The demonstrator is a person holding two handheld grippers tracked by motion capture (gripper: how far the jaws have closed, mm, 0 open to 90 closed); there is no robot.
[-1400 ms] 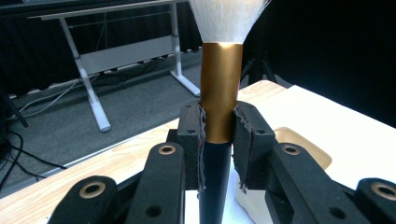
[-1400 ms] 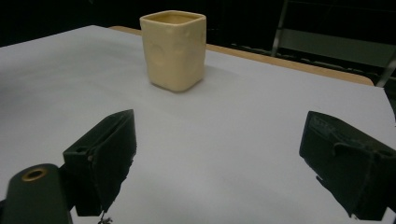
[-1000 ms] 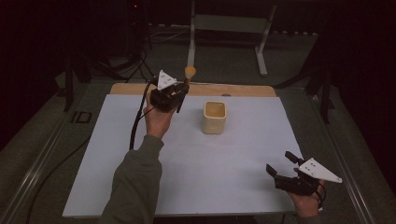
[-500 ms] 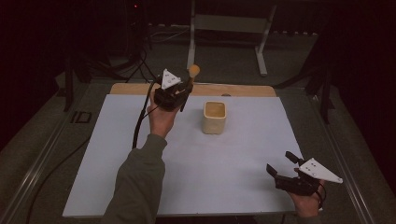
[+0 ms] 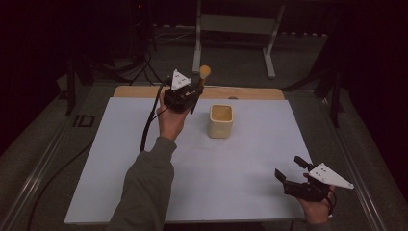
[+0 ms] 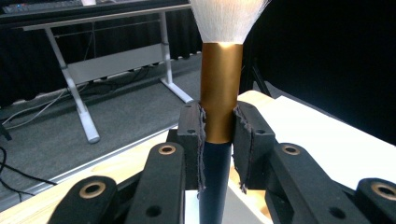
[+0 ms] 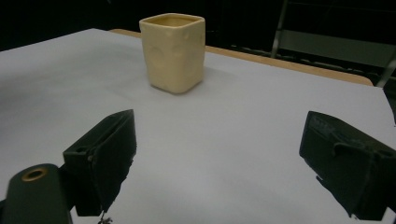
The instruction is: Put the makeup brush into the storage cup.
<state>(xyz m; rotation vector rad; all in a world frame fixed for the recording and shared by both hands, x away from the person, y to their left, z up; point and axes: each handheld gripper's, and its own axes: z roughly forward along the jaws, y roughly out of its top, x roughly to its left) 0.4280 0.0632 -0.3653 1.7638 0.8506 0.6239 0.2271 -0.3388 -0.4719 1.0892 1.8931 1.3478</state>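
Observation:
A makeup brush point(image 5: 204, 73) with a gold ferrule point(image 6: 221, 88), dark handle and pale bristles stands nearly upright in my left gripper point(image 5: 194, 92), which is shut on it just left of the cup. In the left gripper view the pads point(image 6: 198, 135) clamp the ferrule's lower end. A cream square cup point(image 5: 222, 120) stands upright on the white sheet near the table's far middle; the right gripper view shows the same cup point(image 7: 173, 51) ahead. My right gripper point(image 5: 290, 172) rests at the front right corner, open, with nothing between its fingers point(image 7: 105, 149).
A white sheet point(image 5: 231, 192) covers the table, with a wooden strip point(image 5: 250, 93) along the far edge. A metal stand point(image 5: 231, 24) sits on the floor beyond. The left gripper's cable point(image 5: 148, 127) hangs down over the sheet's left part.
The left hand has drifted slightly to the right with the brush, closer to the cup. The right gripper has stayed still.

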